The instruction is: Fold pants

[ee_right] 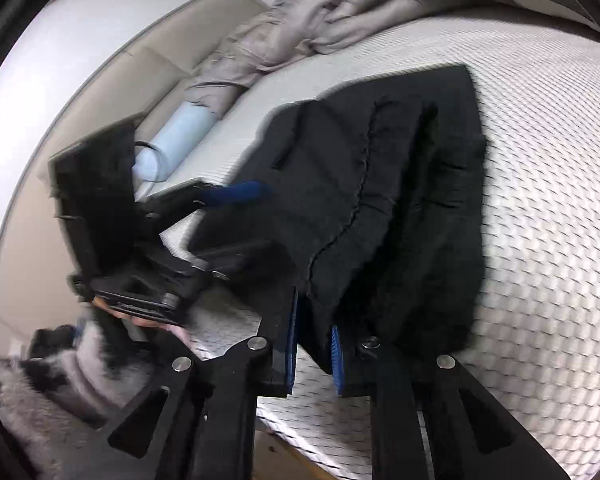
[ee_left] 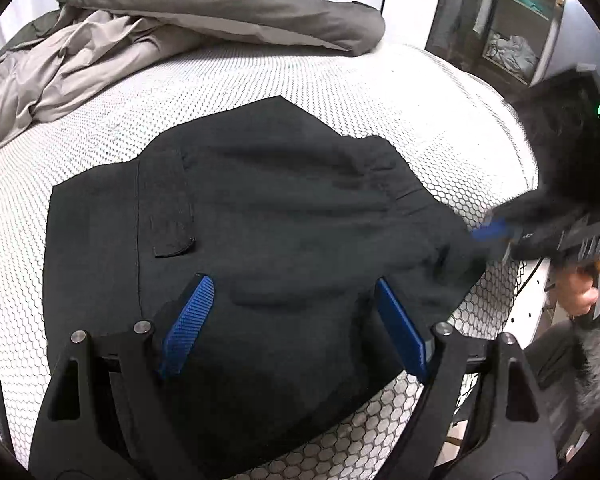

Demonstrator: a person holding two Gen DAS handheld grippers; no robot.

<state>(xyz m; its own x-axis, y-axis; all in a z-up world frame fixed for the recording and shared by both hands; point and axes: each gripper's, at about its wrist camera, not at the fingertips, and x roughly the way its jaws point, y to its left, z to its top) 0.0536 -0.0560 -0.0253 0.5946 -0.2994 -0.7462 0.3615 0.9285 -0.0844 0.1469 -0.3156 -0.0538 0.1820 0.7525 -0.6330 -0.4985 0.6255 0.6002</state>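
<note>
Black pants lie folded into a compact stack on the white honeycomb mattress, near its right edge. My left gripper hovers over the near part of the pants, its blue pads wide apart and nothing between them. My right gripper comes in from the right at the pants' edge. In the right wrist view the pants reach toward the camera, and their near edge sits pinched between the narrow blue pads of the right gripper. The left gripper shows open at the left side of the pants.
A grey duvet and a crumpled beige sheet are heaped at the far side of the bed. A shelf unit stands beyond the mattress at right. A pale blue roll lies beside the mattress. A hand holds the right gripper.
</note>
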